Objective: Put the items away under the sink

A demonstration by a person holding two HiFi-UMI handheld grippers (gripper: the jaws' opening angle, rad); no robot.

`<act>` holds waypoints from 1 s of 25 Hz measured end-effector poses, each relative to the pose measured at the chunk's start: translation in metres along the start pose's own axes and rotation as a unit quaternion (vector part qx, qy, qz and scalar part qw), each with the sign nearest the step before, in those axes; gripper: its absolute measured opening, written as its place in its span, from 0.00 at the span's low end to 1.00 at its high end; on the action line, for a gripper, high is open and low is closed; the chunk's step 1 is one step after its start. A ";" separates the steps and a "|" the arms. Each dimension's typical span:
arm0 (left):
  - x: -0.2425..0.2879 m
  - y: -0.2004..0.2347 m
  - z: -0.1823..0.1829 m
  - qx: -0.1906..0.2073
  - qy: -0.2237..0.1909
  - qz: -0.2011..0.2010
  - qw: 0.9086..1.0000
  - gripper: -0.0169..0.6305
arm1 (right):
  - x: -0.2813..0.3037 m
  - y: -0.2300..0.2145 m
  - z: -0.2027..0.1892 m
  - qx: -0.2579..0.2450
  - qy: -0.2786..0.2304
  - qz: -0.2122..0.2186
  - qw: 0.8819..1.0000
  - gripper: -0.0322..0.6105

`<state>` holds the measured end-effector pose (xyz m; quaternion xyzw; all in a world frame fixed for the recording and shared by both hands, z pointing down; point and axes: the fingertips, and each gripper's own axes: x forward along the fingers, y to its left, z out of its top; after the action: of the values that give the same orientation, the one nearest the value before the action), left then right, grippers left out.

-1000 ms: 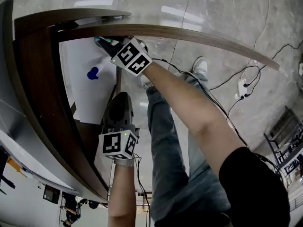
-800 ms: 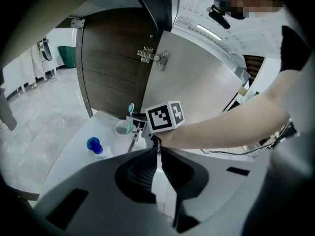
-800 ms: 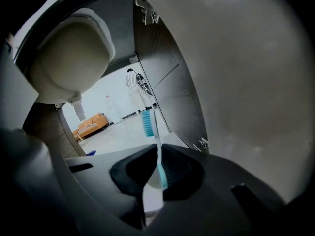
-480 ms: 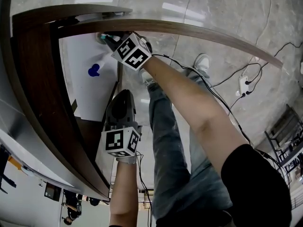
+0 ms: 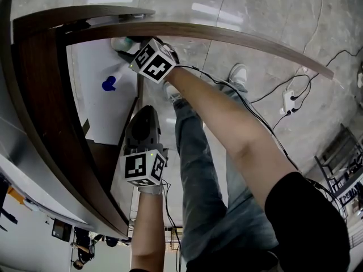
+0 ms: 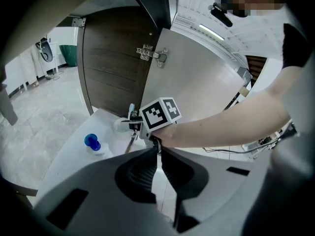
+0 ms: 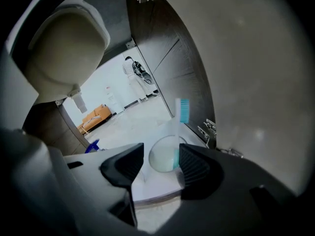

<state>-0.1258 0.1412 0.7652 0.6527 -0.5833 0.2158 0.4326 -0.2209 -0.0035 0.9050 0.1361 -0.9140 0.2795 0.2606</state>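
A clear cup (image 7: 165, 154) with a teal toothbrush (image 7: 183, 109) in it stands on the white cabinet floor (image 5: 96, 112) under the sink. My right gripper (image 7: 160, 163) reaches into the cabinet. Its jaws have just been opening and now stand open, with the cup between them and a gap on the left side. The head view shows the cup (image 5: 119, 43) just beyond the right gripper (image 5: 127, 52). A small blue-capped bottle (image 5: 109, 84) stands on the same floor, nearer the middle. My left gripper (image 6: 158, 154) hangs back outside the cabinet, shut and holding nothing.
An open wooden door (image 5: 227, 35) curves past my right arm, and a second door with a metal hinge (image 6: 151, 53) stands behind the cup. The beige underside of the basin (image 7: 64, 48) hangs above. Cables and a power strip (image 5: 289, 103) lie on the tiled floor.
The right gripper has sunk a little toward the cabinet floor and its jaws have parted from the cup. The left gripper has kept still.
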 end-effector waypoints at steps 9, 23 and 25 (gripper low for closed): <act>-0.001 -0.004 0.006 0.000 -0.003 0.006 1.000 0.09 | -0.020 0.002 0.000 0.011 -0.004 0.004 1.000 0.40; -0.019 -0.038 0.040 0.008 -0.029 0.006 1.000 0.09 | -0.142 0.018 0.031 0.035 -0.035 -0.015 0.999 0.38; -0.023 -0.046 0.046 0.010 -0.033 0.004 0.999 0.09 | -0.165 0.017 0.039 0.038 -0.044 -0.020 0.998 0.34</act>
<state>-0.0971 0.1147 0.7083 0.6612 -0.5982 0.2012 0.4056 -0.1070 0.0047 0.7782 0.1766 -0.9103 0.3026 0.2203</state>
